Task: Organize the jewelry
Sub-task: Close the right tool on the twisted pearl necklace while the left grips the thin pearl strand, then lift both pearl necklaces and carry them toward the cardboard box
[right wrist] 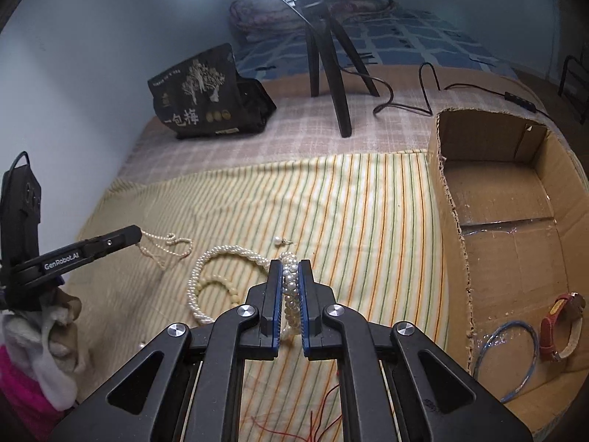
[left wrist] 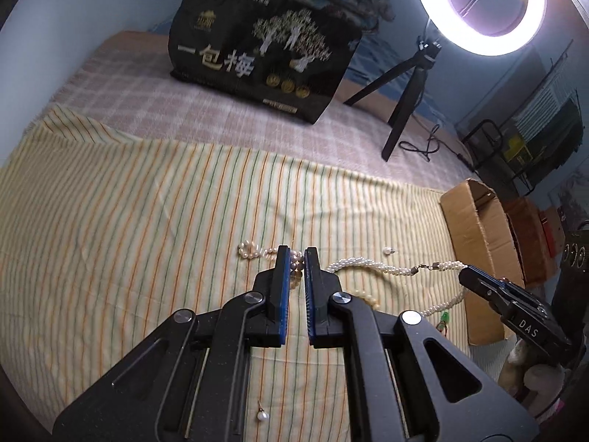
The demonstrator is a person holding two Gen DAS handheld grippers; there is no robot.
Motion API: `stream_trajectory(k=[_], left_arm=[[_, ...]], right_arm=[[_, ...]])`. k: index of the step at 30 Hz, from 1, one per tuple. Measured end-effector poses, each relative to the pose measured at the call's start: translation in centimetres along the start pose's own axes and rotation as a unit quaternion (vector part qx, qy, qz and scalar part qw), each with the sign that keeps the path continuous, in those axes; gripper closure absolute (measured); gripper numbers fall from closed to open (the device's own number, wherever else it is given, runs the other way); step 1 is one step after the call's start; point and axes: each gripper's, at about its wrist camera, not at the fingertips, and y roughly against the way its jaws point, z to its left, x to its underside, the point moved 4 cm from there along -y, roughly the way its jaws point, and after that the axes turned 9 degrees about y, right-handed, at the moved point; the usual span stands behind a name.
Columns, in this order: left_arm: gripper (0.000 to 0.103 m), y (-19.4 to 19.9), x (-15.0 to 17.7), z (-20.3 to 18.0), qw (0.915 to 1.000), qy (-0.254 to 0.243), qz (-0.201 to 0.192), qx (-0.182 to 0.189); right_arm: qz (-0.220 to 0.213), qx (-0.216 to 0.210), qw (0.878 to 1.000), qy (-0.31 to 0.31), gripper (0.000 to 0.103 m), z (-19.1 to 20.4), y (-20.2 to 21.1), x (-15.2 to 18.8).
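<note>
The right claw (right wrist: 291, 269) is clamped on a twisted multi-strand pearl necklace (right wrist: 221, 252), its blue ribbed pads pressing several rows of small round glossy white beads between them. From that grip the rope-like strand curves off to the claw's left in a wide loop on the striped cloth (right wrist: 349, 202), and a shorter string of larger cream beads (right wrist: 217, 281) lies inside the loop. Just ahead of the claw tips lies a single pearl earring (right wrist: 277, 240) with a thin metal pin.

The left claw (left wrist: 296, 258) is pinched on a thin pearl strand (left wrist: 252, 249), whose fine beads bunch in a small heap just left of its tips. Near its base lies a pearl drop earring (left wrist: 263, 414).

To the right claw's right stands an open cardboard box (right wrist: 452, 221) with ragged corrugated edges, holding a blue hoop bangle (right wrist: 530, 335) and a red-strapped watch (right wrist: 561, 326).
</note>
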Motion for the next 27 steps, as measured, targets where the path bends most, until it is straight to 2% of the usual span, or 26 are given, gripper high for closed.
stream_trajectory(k=[16,27], left_arm=[[0.098,6.8,0.3,-3.9,0.9976,-0.027,-0.044,0.046],[0.098,11.2,1.9,-7.4,0.9940,-0.048,-0.058,0.079]], right_arm=[[-0.074,0.000,0.997,0.034,0.097,3.9,7.5,-2.6],[-0.112,0.026,0.992,0.047,0.097,5.0,13.2,-2.8]])
